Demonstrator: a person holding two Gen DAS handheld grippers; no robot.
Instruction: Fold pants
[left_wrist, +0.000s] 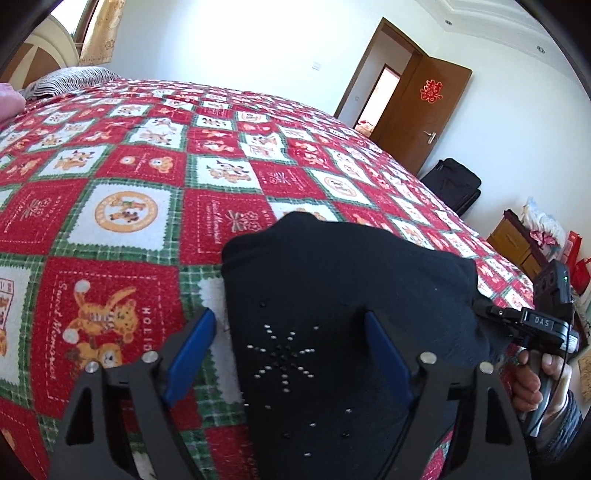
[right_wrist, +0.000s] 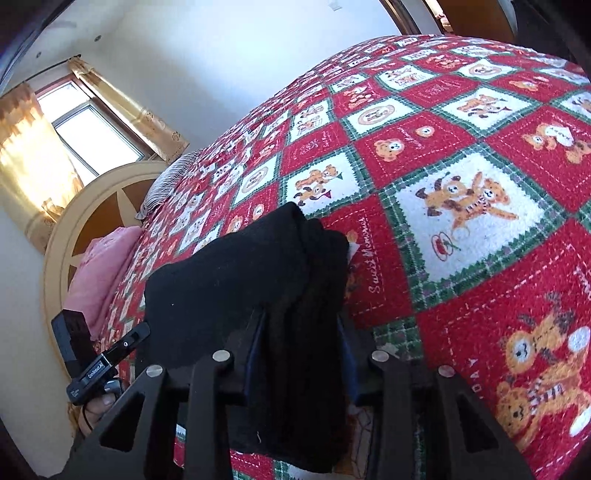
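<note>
- The black pants (left_wrist: 332, 295) are lying folded on the blanket (left_wrist: 129, 184) covering the bed, at its near edge.
- The left tongs (left_wrist: 291, 325) are standing released: 1 blue finger (left_wrist: 192, 347) is sitting off the pants' left edge, the other on the cloth.
- The right tongs (right_wrist: 301, 321) are clenching a thick fold of the pants (right_wrist: 240, 280).
- Only the left view is showing the studded star on the cloth and the door (left_wrist: 424, 110).
- Only the right view is showing the window (right_wrist: 92, 129) and the stacked layers at the fold.
</note>
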